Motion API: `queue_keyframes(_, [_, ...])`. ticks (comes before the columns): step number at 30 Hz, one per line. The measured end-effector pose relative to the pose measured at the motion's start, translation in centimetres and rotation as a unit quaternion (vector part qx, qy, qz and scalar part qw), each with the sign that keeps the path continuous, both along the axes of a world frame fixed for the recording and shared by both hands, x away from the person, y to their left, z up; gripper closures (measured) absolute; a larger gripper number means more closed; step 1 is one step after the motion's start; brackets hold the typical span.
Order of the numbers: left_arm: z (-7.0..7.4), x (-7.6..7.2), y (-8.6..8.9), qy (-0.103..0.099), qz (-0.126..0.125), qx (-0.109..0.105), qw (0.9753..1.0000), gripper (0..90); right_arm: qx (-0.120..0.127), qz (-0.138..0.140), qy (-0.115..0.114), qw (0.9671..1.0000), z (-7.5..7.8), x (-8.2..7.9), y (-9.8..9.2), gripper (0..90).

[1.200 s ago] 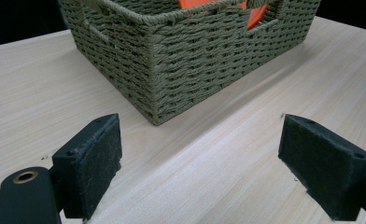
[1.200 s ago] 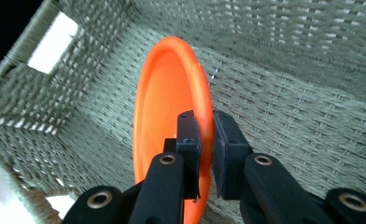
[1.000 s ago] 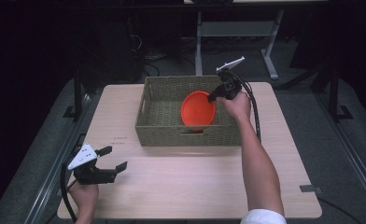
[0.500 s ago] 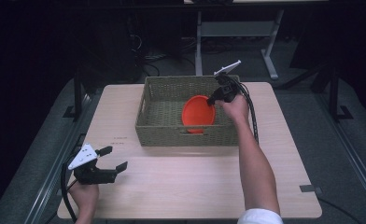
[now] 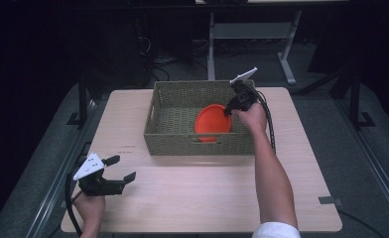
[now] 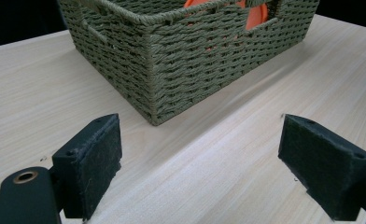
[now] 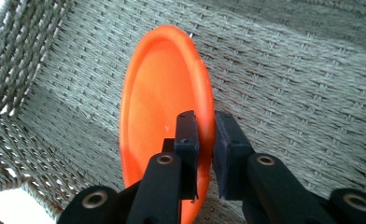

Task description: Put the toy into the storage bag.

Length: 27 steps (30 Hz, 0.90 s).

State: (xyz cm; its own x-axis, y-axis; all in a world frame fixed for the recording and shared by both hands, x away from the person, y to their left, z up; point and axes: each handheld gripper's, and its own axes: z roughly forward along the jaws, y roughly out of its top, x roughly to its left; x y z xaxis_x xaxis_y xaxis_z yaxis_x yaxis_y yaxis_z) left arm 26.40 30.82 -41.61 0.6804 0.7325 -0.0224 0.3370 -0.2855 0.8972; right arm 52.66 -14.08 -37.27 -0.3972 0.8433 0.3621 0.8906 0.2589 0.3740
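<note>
One orange plate (image 5: 213,122) is standing on edge inside the woven basket (image 5: 172,106), leaning toward the basket's near wall, right of the basket's middle. In the right gripper view the plate (image 7: 165,116) is turned nearly edge-on, and the two black jaws are pinching its rim, one pad on the hollow face and the other on the back. The right hand-held gripper (image 5: 230,108) is reaching over the basket's right wall, with its grey plate sticking up above the rim and its cable trailing back past the basket's right side along the forearm. The basket's weave (image 7: 302,79) is lining the background behind the plate in that view.

The basket is sitting on the far half of the light wooden bench (image 5: 207,198). Well in front of the basket and off to its left, near the bench's front left corner, the left hand-held gripper (image 5: 120,171) is hovering with its jaws spread wide and nothing between them. In the left gripper view the two pads (image 6: 95,156) are framing bare wood, with the basket's near corner (image 6: 153,60) beyond them and a bit of orange showing through its handle slot.
</note>
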Motion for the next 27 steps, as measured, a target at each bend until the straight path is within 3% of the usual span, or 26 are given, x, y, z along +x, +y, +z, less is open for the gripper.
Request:
queue_keyframes(12, [0.0,0.0,0.0,0.001,0.002,-0.003,1.0,12.6,-0.007,-0.008,0.015,0.9998,-0.1,0.0,-0.4,68.5])
queue_keyframes(18, [0.0,0.0,0.0,0.001,0.001,-0.004,1.0,12.6,-0.024,-0.004,0.019,0.9995,-0.2,0.0,-0.8,65.1])
queue_keyframes(20, [0.0,0.0,0.0,0.001,0.001,-0.003,1.0,12.7,-0.007,-0.009,0.017,0.9998,0.1,-0.1,-1.1,65.2])
queue_keyframes(27, [-0.1,0.0,0.0,0.001,0.002,-0.004,1.0,12.6,0.002,0.0,0.01,0.9999,0.8,-0.6,-1.4,60.9])
